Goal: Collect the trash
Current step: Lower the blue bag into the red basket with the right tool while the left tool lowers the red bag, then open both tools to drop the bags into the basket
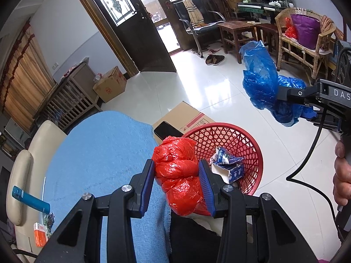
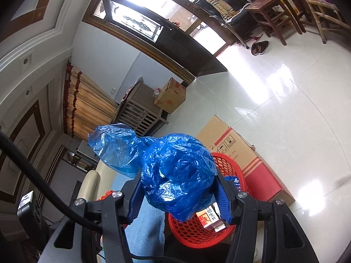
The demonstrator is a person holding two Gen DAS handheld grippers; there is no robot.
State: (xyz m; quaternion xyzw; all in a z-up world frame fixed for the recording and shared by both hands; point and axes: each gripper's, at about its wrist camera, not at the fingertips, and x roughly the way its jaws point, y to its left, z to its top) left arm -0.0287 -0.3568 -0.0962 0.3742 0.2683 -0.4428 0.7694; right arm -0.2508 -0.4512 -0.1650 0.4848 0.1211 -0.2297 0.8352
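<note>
Left wrist view looks down along the left gripper (image 1: pixel 178 183), whose blue pads clamp a crumpled red plastic bag (image 1: pixel 178 173) from both sides; the bag hangs at the near rim of a red plastic basket (image 1: pixel 252 146), partly over a blue towel (image 1: pixel 103 149) spread on a cream sofa arm (image 1: pixel 19 182); inside the basket lie a torn blue-and-white wrapper (image 1: pixel 227 156) and a small box (image 1: pixel 234 173); a dark phone (image 1: pixel 167 130) rests on a cardboard box (image 1: pixel 186 115) just behind the basket; a teal tube (image 1: pixel 30 199) and an orange packet (image 1: pixel 40 234) sit on the sofa at lower left; to the right, the right gripper (image 1: pixel 291 106) is held by a hand (image 1: pixel 342 175) above the white tiled floor (image 1: pixel 197 83), closed on a bunched blue plastic bag (image 1: pixel 263 81), well apart from the red one.

Right wrist view shows the same right gripper (image 2: pixel 178 196) squeezing the blue plastic bag (image 2: pixel 175 171) between its pads, with a loose lobe of the bag sticking out to the upper left; the red plastic basket (image 2: pixel 228 164) lies directly beneath and behind it, with the cardboard box (image 2: pixel 239 151) beside the basket on the floor (image 2: pixel 285 109).
</note>
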